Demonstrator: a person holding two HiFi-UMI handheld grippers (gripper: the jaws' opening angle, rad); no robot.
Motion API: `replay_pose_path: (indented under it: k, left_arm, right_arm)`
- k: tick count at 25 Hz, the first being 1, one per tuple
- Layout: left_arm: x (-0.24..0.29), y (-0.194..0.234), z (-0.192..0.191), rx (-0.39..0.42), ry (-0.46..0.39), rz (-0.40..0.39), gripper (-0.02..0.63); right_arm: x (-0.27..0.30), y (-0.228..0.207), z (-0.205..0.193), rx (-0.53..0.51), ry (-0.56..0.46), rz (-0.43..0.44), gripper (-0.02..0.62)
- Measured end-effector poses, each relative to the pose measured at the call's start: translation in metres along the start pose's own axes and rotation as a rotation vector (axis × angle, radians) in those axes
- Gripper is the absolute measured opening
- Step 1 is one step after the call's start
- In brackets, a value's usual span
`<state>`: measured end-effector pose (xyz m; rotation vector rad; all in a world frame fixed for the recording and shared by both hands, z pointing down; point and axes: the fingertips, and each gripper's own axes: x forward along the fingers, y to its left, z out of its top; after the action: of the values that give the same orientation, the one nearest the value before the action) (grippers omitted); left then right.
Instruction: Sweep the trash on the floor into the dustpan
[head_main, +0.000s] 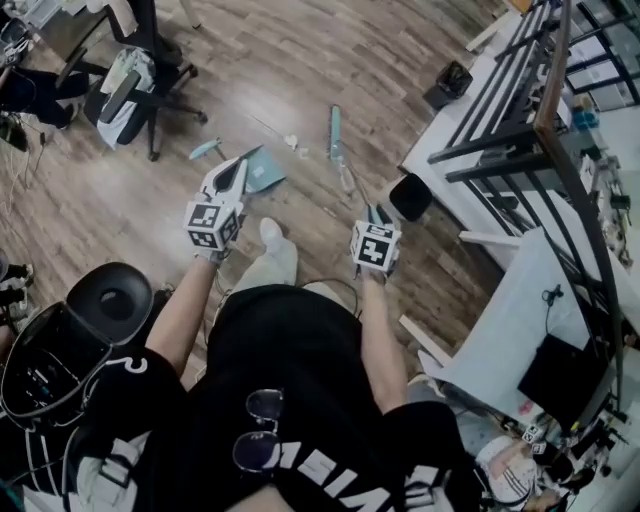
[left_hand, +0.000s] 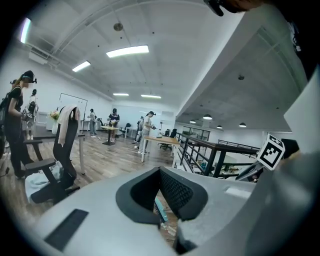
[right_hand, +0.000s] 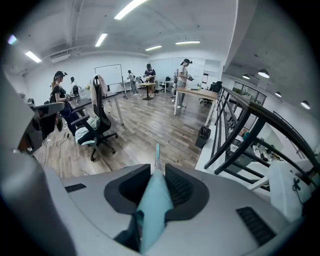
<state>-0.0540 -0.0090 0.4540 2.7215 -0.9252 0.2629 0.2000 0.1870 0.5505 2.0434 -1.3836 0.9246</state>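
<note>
My right gripper (head_main: 374, 214) is clenched on the broom (head_main: 335, 130), whose long axis runs straight out ahead of those jaws; the trash (head_main: 292, 141) lies just left of its far end; my left gripper (head_main: 235, 175), which seems to pinch the dustpan (head_main: 266, 170) just ahead of its jaws, is nearer.

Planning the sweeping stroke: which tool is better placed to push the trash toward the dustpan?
Right. The right tool is shut on the broom, whose far end lies near the trash. The left tool is taken up with the dustpan.
</note>
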Motion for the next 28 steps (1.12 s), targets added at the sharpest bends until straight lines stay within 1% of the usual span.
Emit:
replay_pose_path:
  k: [5,9,12,17,24,28]
  left_arm:
    - [0.028,0.043,-0.002,-0.037,0.02,-0.01,-0.002]
    - [0.049,0.066,-0.009,-0.055,0.039,-0.005,-0.002]
    - [0.061,0.07,-0.013,-0.058,0.054,-0.001,-0.002]
    - [0.078,0.071,-0.022,-0.064,0.074,0.028,-0.002]
    - [0.115,0.082,-0.026,-0.066,0.094,0.082,-0.002]
    - [0.143,0.088,-0.034,-0.09,0.088,0.106,-0.002]
  right_arm:
    - [0.028,0.02,0.034,0.009,0.025,-0.01,0.084]
    - [0.049,0.031,0.054,-0.014,0.029,-0.014,0.084]
    - [0.061,0.031,0.064,-0.029,0.03,-0.006,0.084]
    - [0.09,0.026,0.068,-0.065,0.058,0.026,0.084]
    - [0.152,0.02,0.086,-0.131,0.113,0.079,0.084]
    - [0.192,0.018,0.101,-0.168,0.135,0.12,0.084]
